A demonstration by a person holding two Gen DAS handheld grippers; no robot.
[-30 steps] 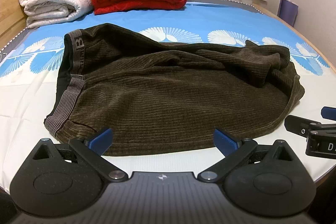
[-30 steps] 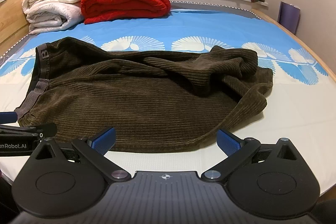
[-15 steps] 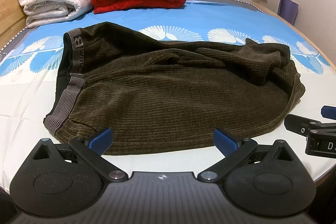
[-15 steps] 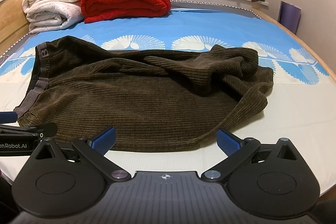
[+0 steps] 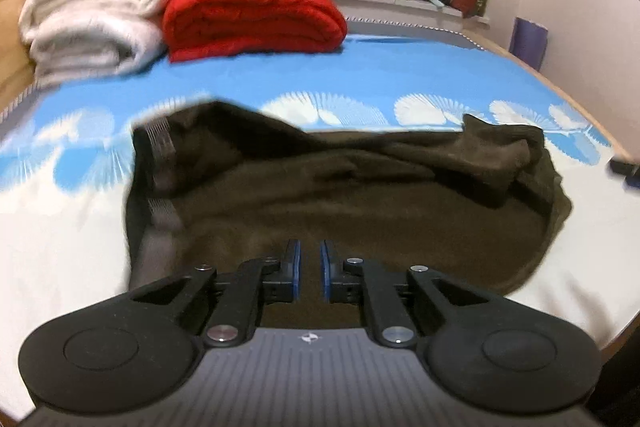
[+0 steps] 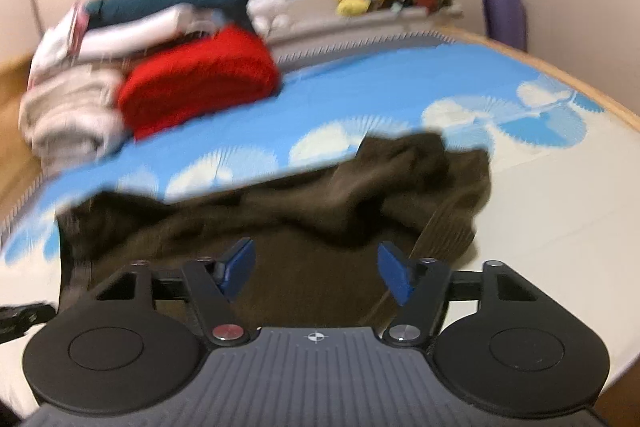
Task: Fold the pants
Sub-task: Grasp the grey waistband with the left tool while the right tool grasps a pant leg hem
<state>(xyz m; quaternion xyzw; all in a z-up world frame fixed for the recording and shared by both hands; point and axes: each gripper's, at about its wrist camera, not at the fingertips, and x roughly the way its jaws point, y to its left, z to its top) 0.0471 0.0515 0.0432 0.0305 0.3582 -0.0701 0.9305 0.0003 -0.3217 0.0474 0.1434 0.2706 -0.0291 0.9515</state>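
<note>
Left wrist view: both grippers closing on the pants' near edge

The left gripper (image 5: 309,269) was closing, nearly shut, with the brown pants (image 5: 360,199) directly ahead; any grip was unclear. The right gripper (image 6: 316,269) was half-open, closing over the same hem. Next, apparently: a firm pinch, then lifting the edge

Right gripper (image 6: 316,269) over near edge of brown pants (image 6: 304,223) on bed (image 6: 560,211), jaws closing, fabric between blue pads. Red blanket (image 6: 200,83) beyond. Frame blurred.
</note>
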